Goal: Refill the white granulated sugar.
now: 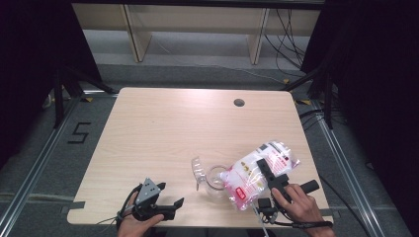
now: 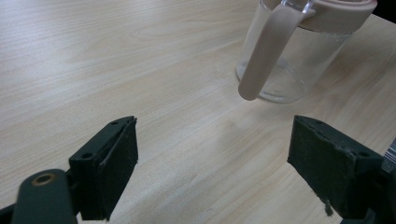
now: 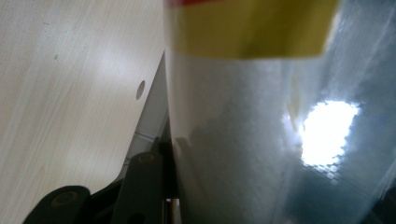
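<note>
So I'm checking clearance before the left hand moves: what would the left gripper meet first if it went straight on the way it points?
Probably the clear glass jug with the pale pink handle; the open left gripper aims just left of it, so it might pass.

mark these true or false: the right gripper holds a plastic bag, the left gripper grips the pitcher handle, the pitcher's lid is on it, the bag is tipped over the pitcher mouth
1. The right gripper holds a plastic bag. True.
2. The left gripper grips the pitcher handle. False: its jaws stand open over bare table, short of the handle.
3. The pitcher's lid is on it. False: the clear lid stands open, tilted away beside the mouth.
4. The bag is tipped over the pitcher mouth. True: its lower end lies at the rim.
</note>
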Demonstrator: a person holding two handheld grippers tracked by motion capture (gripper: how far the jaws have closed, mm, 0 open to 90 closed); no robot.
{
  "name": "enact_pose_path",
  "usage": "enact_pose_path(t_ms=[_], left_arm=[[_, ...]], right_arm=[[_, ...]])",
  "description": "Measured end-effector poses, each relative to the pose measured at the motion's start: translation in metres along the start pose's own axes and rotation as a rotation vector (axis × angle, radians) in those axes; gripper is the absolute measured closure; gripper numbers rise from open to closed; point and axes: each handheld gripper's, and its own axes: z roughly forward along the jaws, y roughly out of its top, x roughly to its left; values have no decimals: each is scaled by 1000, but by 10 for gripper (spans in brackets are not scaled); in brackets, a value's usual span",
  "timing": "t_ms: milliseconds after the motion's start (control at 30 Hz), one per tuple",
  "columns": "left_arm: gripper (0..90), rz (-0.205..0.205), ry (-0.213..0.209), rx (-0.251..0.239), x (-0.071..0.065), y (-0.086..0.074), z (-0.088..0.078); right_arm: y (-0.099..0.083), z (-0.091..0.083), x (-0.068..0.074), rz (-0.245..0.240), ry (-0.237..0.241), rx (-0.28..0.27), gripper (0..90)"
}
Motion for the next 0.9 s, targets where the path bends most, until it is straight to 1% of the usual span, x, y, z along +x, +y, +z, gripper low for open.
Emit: enact_pose_path(t_ms=[33, 100, 133, 167, 200, 233, 267, 300, 333, 367, 400, 433, 500, 533, 567, 600, 667, 733, 767, 800, 833, 900], left_arm=[[154, 15, -1, -3, 1, 1, 0], [155, 14, 2, 3, 1, 0, 0], [154, 26, 2, 13, 2, 0, -1], [155, 27, -1, 13, 2, 0, -1], [155, 27, 1, 12, 2, 1, -1], [154, 3, 6, 4, 1, 0, 0], [155, 4, 5, 8, 1, 0, 0], [154, 6, 6, 7, 1, 0, -1], [154, 10, 3, 10, 1, 0, -1], [154, 24, 2, 9, 2, 0, -1], [154, 8, 6, 6, 1, 0, 0], [154, 2, 12, 6, 1, 0, 0], [154, 4, 5, 4, 1, 0, 0], [154, 26, 5, 11, 2, 0, -1], [154, 26, 6, 11, 2, 1, -1], [155, -1, 8, 1, 1, 0, 0], [154, 9, 9, 8, 2, 0, 0], [155, 8, 3, 8, 2, 0, 0], [155, 6, 11, 6, 2, 0, 0], [154, 3, 10, 6, 2, 0, 0], [155, 8, 4, 11, 2, 0, 0], [154, 7, 5, 8, 2, 0, 0]], right_arm=[[0, 0, 0, 0, 0, 1, 617], [-1, 0, 0, -1, -2, -2, 618], [-2, 1, 1, 16, -6, -15, 618], [-1, 1, 1, 15, -11, -13, 619], [-1, 0, 0, 20, -10, -3, 619], [0, -1, 1, 33, 2, 2, 620], [0, 0, 1, 41, 2, 6, 621], [0, 0, 1, 34, -6, 3, 621], [-1, -1, 2, 50, -5, 8, 621], [0, -1, 1, 28, -16, 0, 622], [-1, -1, 0, 22, -16, 1, 623], [0, -1, 1, 27, -16, 0, 623], [-1, -1, 0, 16, -17, 5, 624], [0, -1, 0, 11, -12, 2, 625], [0, -1, 1, 25, 4, 12, 625], [0, -1, 0, 21, -3, 10, 626], [0, -1, 0, 15, -4, 8, 627], [0, -2, 0, 14, -3, 8, 628], [0, -1, 0, 13, -4, 7, 628], [0, -1, -1, 6, -5, 5, 629], [0, -1, -1, 2, -17, 5, 630], [1, -2, -1, 0, -15, 4, 631]])
